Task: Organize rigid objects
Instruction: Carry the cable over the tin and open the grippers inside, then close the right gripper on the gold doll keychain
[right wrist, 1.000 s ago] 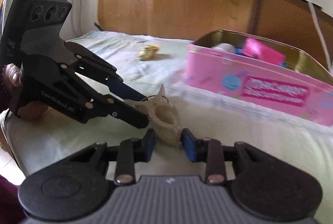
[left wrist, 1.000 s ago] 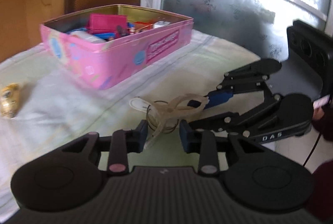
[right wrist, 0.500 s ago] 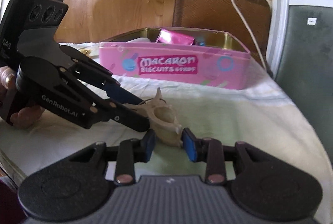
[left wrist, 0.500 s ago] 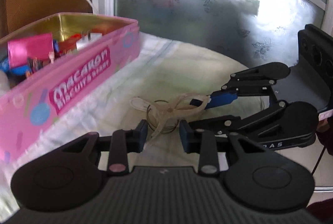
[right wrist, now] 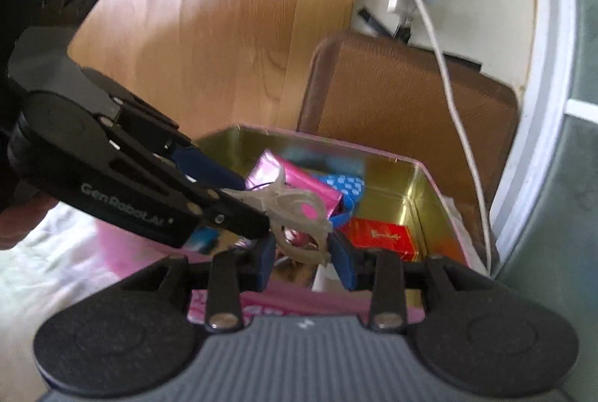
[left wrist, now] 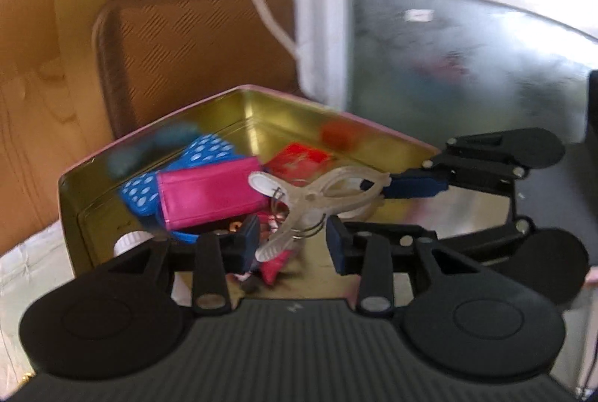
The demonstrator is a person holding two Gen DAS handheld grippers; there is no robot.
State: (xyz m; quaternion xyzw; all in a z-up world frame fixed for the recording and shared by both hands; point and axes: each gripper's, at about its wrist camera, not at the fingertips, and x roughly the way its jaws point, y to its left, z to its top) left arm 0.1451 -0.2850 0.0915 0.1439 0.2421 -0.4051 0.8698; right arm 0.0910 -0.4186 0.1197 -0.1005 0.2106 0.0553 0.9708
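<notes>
Over the pink tin, pinching the light, stiff clip by one end with the narrowly set right gripper, having just eased the left gripper partway open around it, contact unclear.

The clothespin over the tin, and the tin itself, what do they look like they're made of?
Clothespin: probably translucent, cream-coloured plastic with a matte look; pink shows through it in the right wrist view. A thin wire spring, likely steel, coils at its pivot.

Tin: likely thin sheet metal. The inside is shiny and gold-toned, mirroring the colours of what lies in it, and the rim is pink, apparently painted or printed.
</notes>
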